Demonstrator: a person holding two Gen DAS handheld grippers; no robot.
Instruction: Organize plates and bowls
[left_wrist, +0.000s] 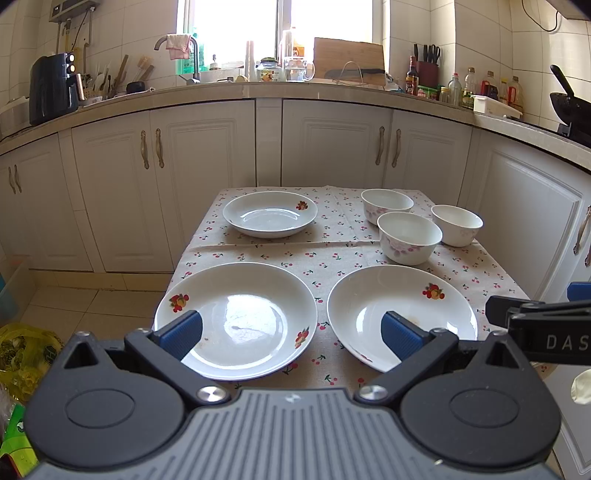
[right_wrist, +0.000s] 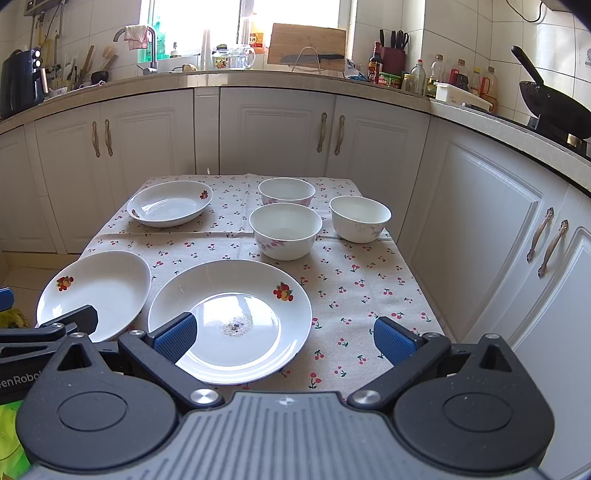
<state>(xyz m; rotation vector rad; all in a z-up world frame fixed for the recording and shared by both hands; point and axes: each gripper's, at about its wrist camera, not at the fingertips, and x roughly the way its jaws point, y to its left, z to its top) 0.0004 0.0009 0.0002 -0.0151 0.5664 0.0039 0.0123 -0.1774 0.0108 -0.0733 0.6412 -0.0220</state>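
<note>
Three white plates with fruit prints lie on a cherry-print tablecloth: a near left plate, a near right plate and a far left plate. Three white bowls with pink flowers stand at the far right. My left gripper is open and empty above the near edge, between the two near plates. My right gripper is open and empty above the near right plate. The bowls stand beyond it.
White kitchen cabinets and a cluttered counter surround the small table on three sides. A yellow bag lies on the floor at the left. A black wok sits on the stove at the right.
</note>
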